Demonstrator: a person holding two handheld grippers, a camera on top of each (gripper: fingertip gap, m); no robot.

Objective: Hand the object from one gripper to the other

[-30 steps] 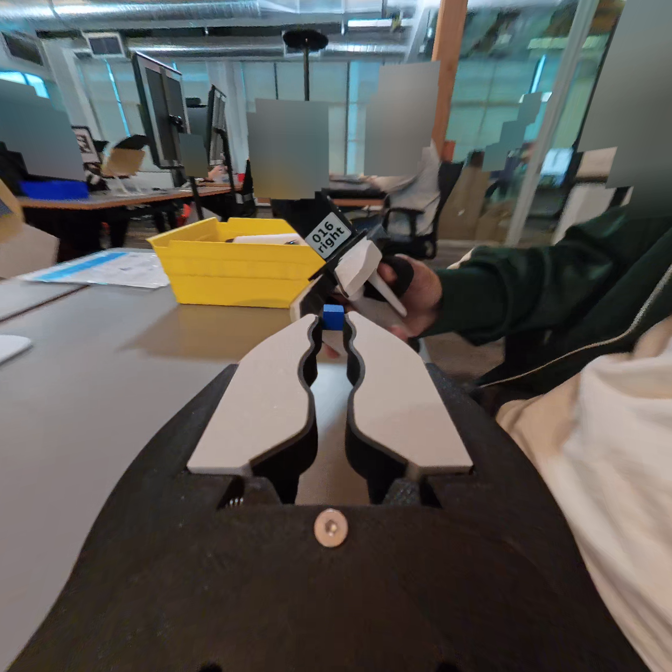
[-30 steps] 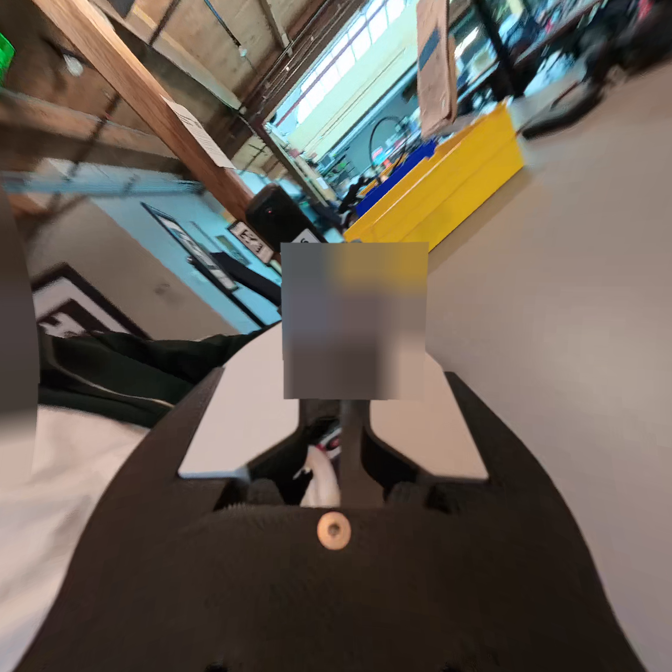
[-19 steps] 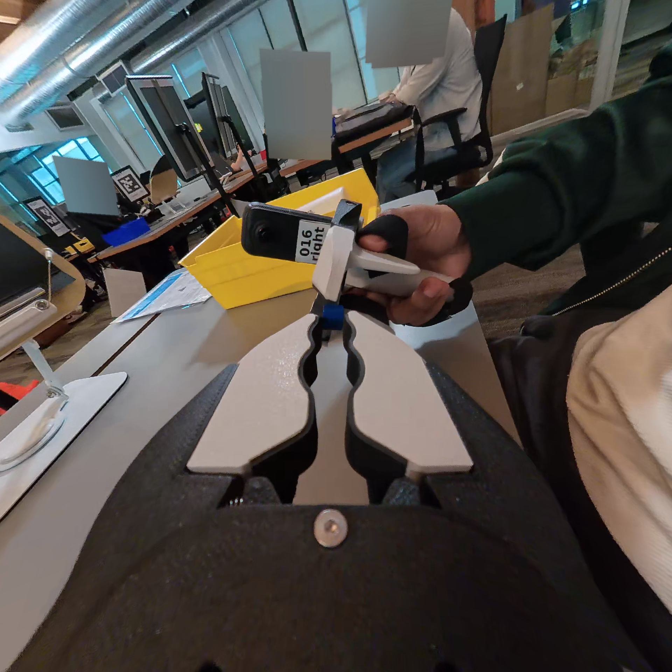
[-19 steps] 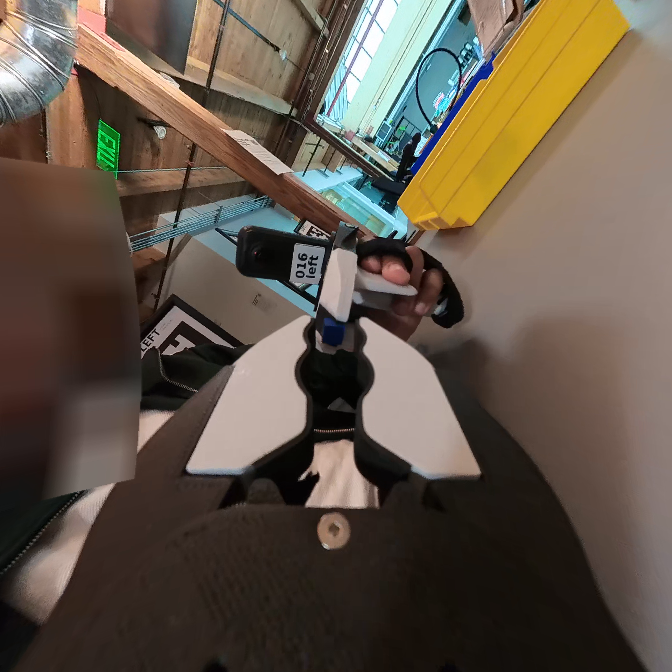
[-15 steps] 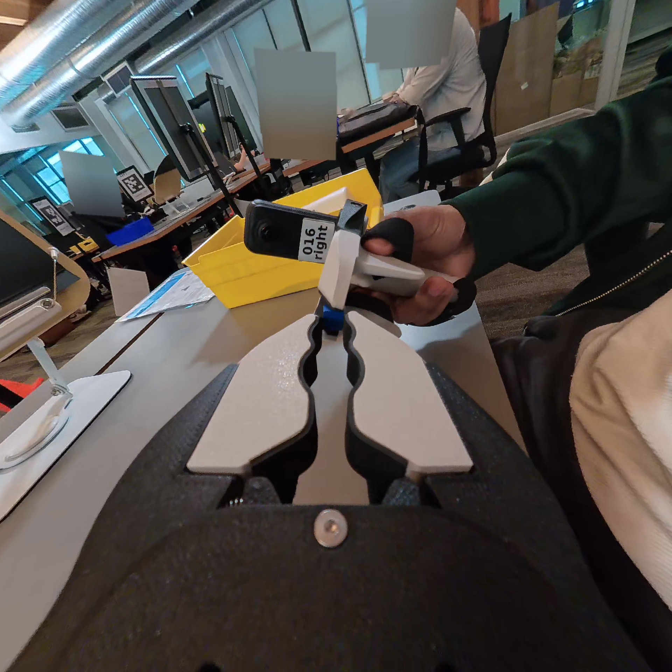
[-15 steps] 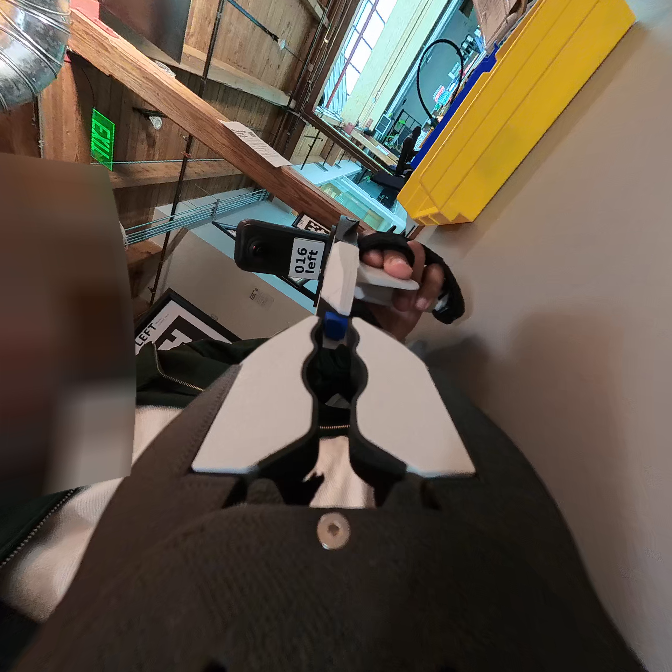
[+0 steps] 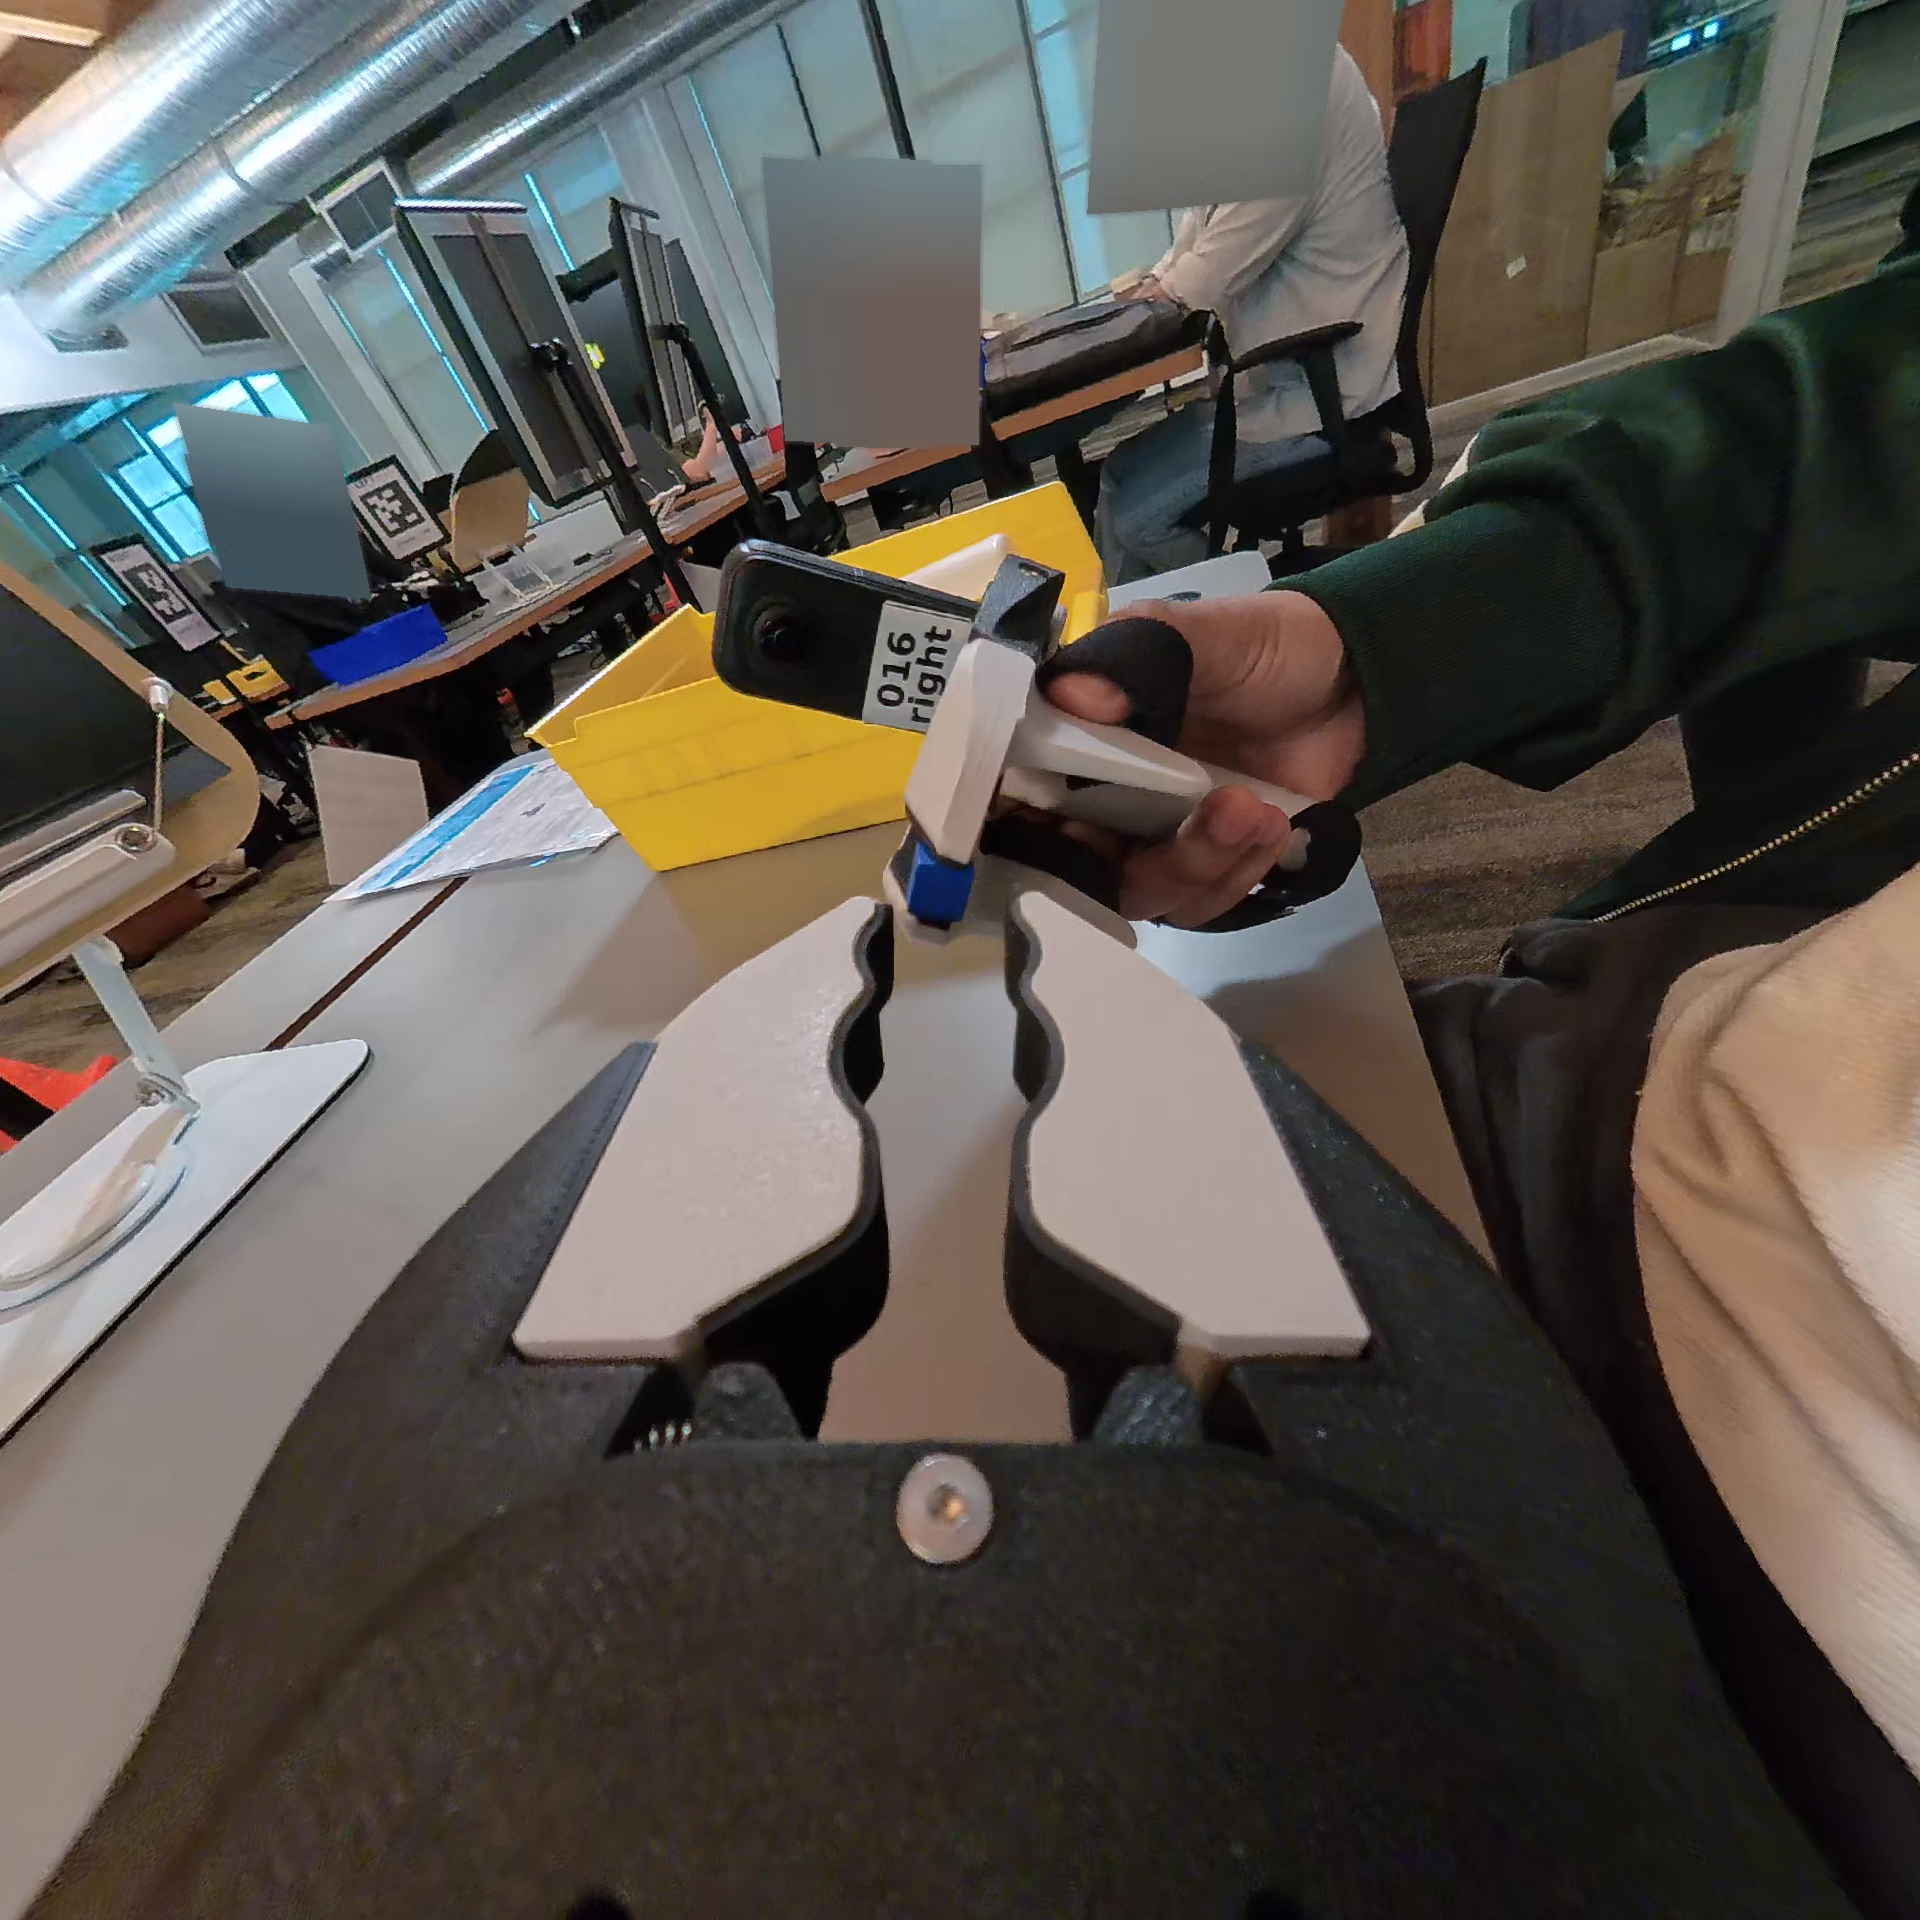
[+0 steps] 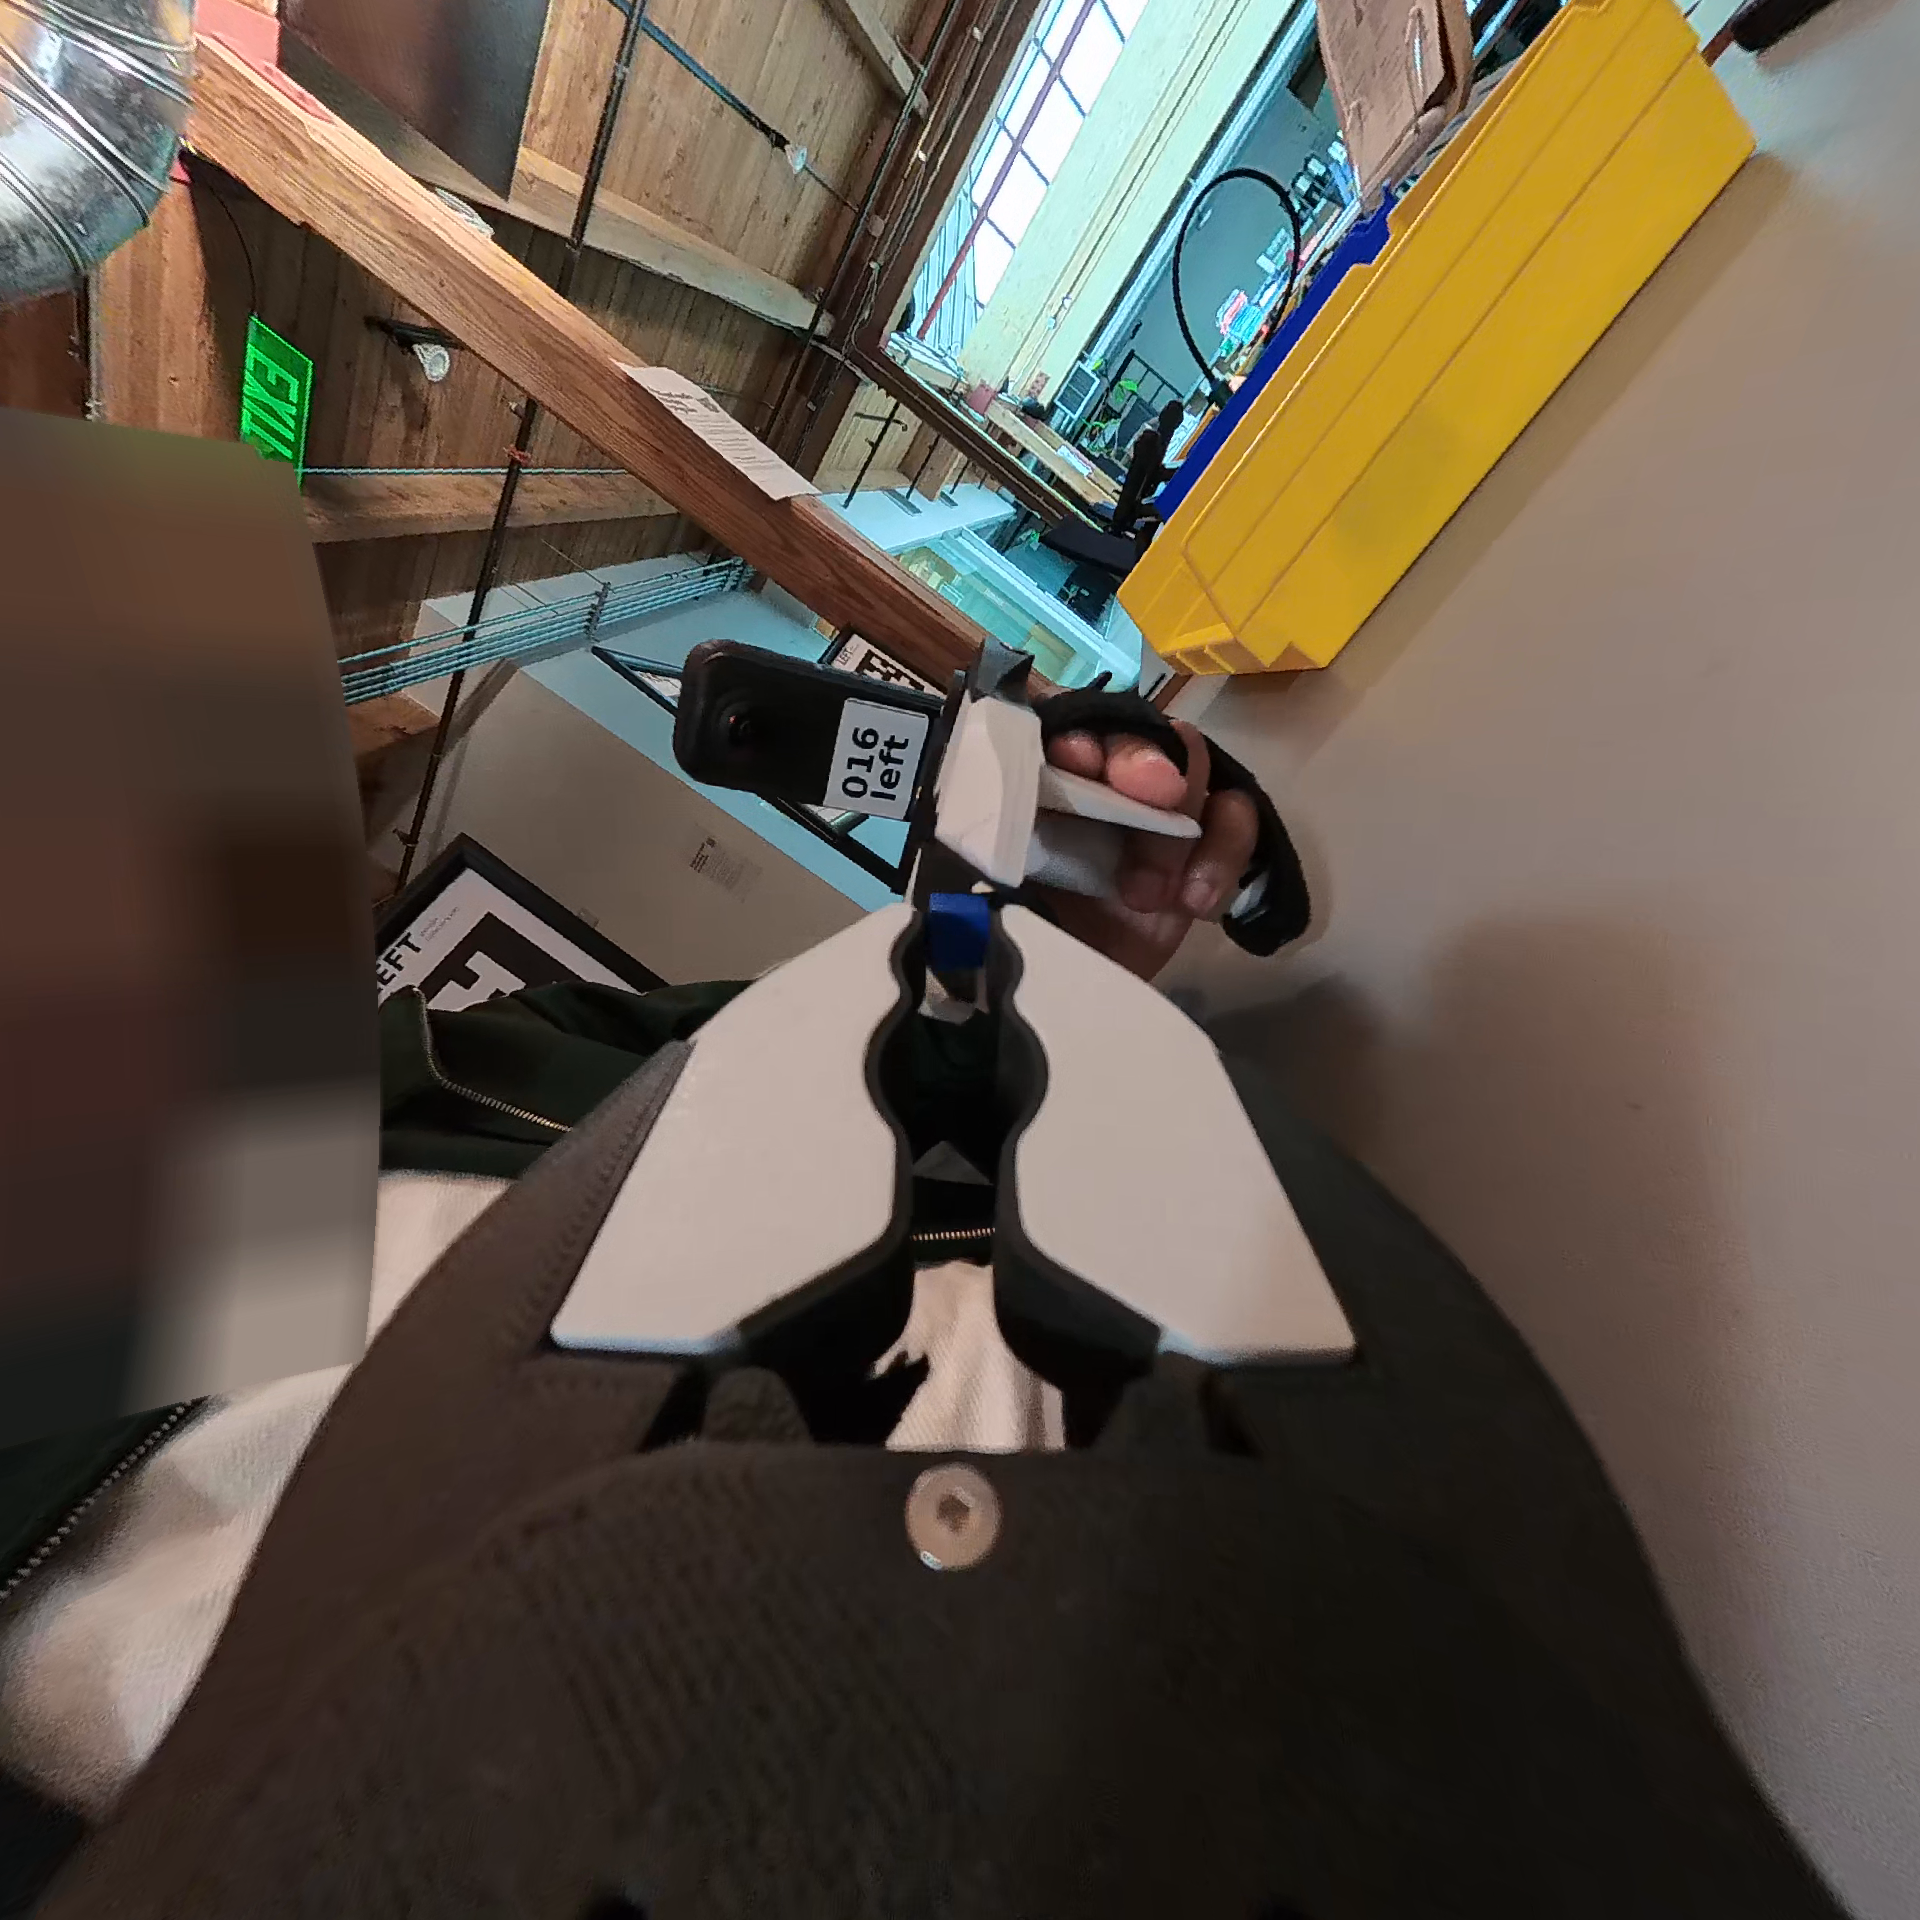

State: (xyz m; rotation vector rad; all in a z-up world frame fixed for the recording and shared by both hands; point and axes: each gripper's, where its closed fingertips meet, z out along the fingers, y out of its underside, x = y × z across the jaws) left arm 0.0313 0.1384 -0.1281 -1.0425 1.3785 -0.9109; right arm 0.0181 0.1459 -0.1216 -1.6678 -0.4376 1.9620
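Pinching the small blue block (image 8: 956, 932) between its tips, the right tool (image 8: 954, 951) looks clamped on it, while the left tool (image 7: 943, 920) stands parted just below; the block seems light, rigid, best gripped across flat faces.

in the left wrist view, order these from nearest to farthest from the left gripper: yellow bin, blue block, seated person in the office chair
1. Blue block, just past the left gripper tips.
2. Yellow bin, on the table, ahead-left.
3. Seated person, background, upper right.

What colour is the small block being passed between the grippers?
Blue. The small block shows best in the right wrist view, pinched at the right gripper tips.
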